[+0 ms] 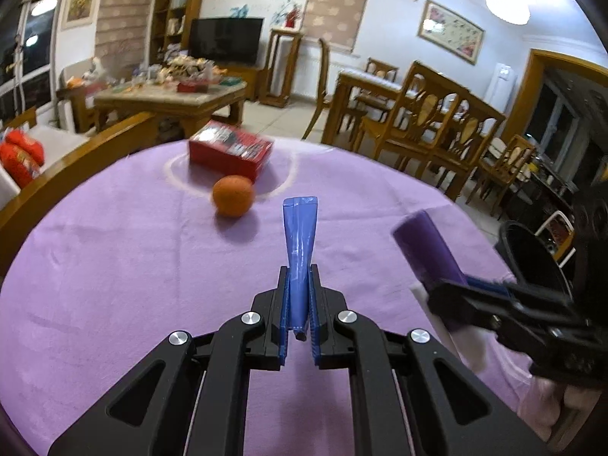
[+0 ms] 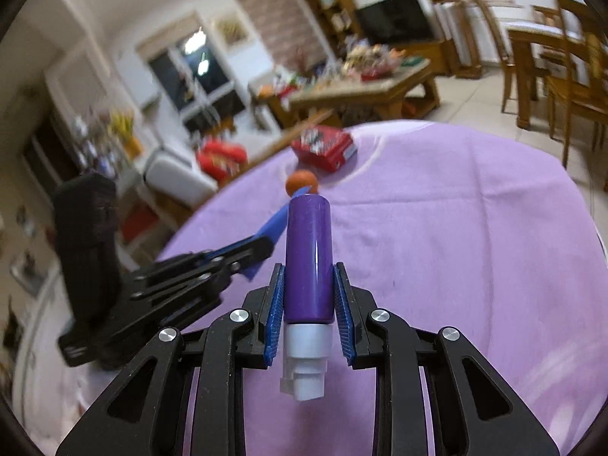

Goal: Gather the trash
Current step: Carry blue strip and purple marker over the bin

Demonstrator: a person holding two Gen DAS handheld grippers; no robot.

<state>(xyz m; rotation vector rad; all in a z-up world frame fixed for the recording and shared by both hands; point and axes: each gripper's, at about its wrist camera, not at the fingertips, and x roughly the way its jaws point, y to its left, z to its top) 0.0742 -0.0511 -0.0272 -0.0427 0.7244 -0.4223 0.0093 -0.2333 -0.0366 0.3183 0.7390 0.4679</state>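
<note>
A lilac tablecloth (image 1: 114, 266) with a pale ring mark covers the table. On it lie an orange fruit (image 1: 233, 195) and a red box (image 1: 230, 149) with black-and-white print. The left gripper (image 1: 299, 277), black with blue pads, grips a blue wrapper (image 1: 300, 228); the right gripper (image 2: 308, 277), coloured alike, clasps a purple tube (image 2: 308, 250) with a white cap.
</note>
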